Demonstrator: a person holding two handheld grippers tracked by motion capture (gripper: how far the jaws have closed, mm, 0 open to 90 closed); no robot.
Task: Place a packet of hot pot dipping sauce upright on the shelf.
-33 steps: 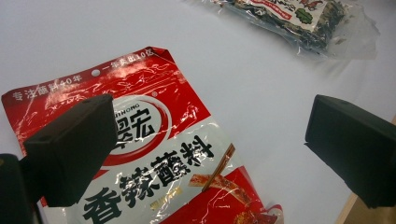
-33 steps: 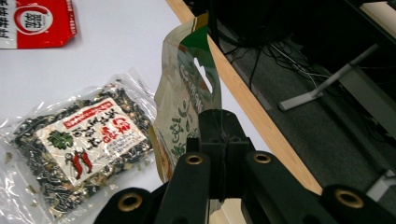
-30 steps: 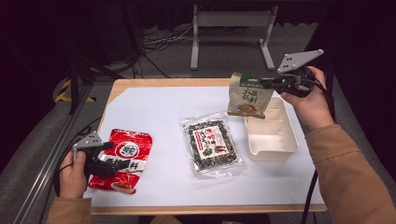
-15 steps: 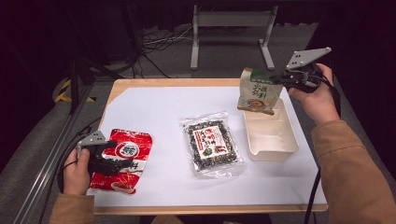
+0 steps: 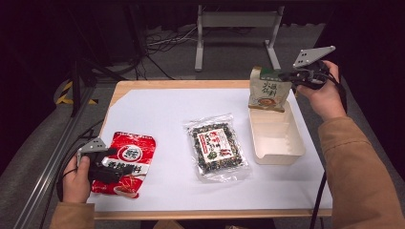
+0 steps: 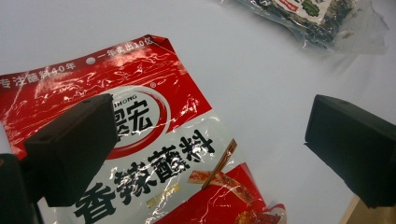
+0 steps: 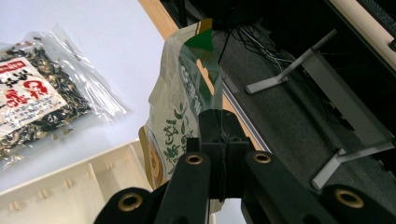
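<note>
High view: the right gripper [image 5: 286, 76] pinches the beige pouch [image 5: 267, 90] upright over the far end of the empty cream tray [image 5: 279, 143]; the red packet [image 5: 125, 162] and the clear packet [image 5: 217, 148] lie on the counter [image 5: 157, 114], so nothing is packed yet.

Left gripper view: the left gripper [image 6: 210, 149] spreads wide over the red packet [image 6: 154, 154], not gripping.

Right gripper view: the pouch's base is hidden behind the jaws.

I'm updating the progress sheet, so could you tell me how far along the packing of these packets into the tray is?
Nothing looks packed yet: the cream tray holds no packet. In hand: the right gripper is shut on the green-and-beige pouch, holding it upright at the tray's far end. Left: the red packet lies flat on the table under the open left gripper, and the clear seaweed packet lies untouched beside the tray.
</note>
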